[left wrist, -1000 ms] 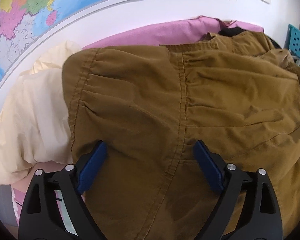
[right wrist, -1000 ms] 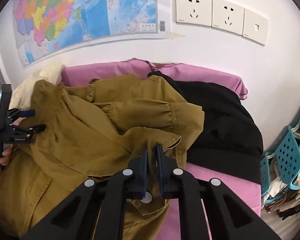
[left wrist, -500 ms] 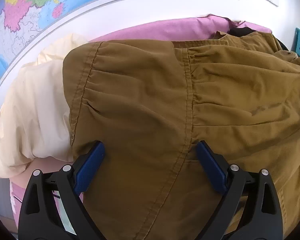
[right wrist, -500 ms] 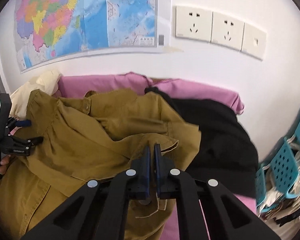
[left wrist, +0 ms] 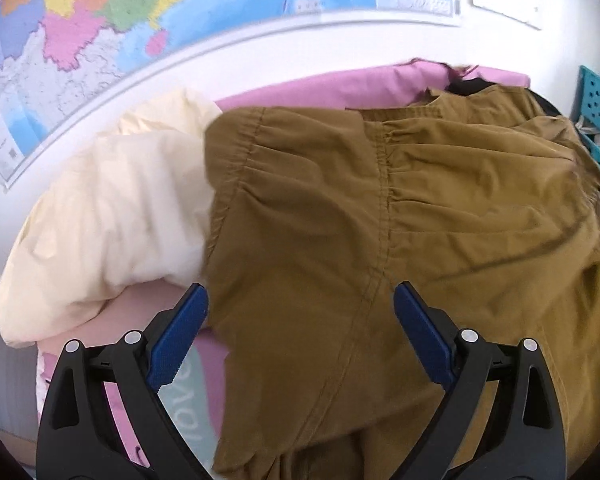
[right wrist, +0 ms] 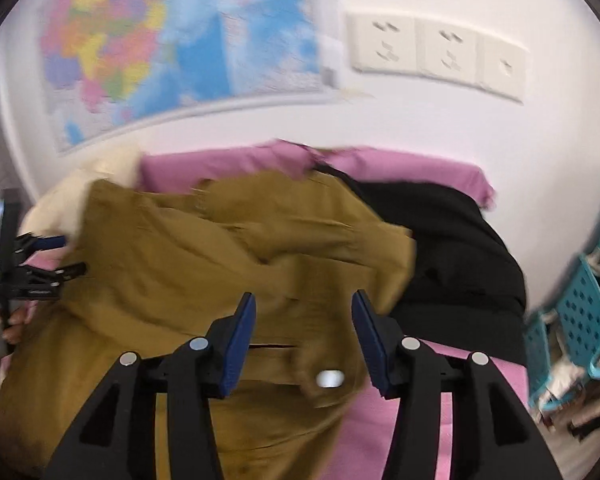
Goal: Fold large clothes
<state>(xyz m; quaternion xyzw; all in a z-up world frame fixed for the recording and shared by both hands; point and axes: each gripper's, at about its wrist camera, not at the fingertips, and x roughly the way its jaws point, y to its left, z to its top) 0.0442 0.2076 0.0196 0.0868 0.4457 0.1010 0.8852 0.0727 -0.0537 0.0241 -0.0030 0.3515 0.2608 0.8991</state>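
Right gripper [right wrist: 303, 334]: jaws have just been opening, blue pads parted above the brown garment [right wrist: 204, 280], pressing on nothing; cloth lies loose below the gap.

Left gripper [left wrist: 300, 320]: jaws wide apart over the same garment, pads clear of the cloth. Seen at the garment's left edge, held in a hand [right wrist: 8, 322].

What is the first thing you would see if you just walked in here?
The big mustard-brown garment, rumpled and spread over the pink cover, fills the middle. A colourful map hangs on the white wall behind it. A cream garment lies bunched to the brown one's left, and a black garment lies to its right.
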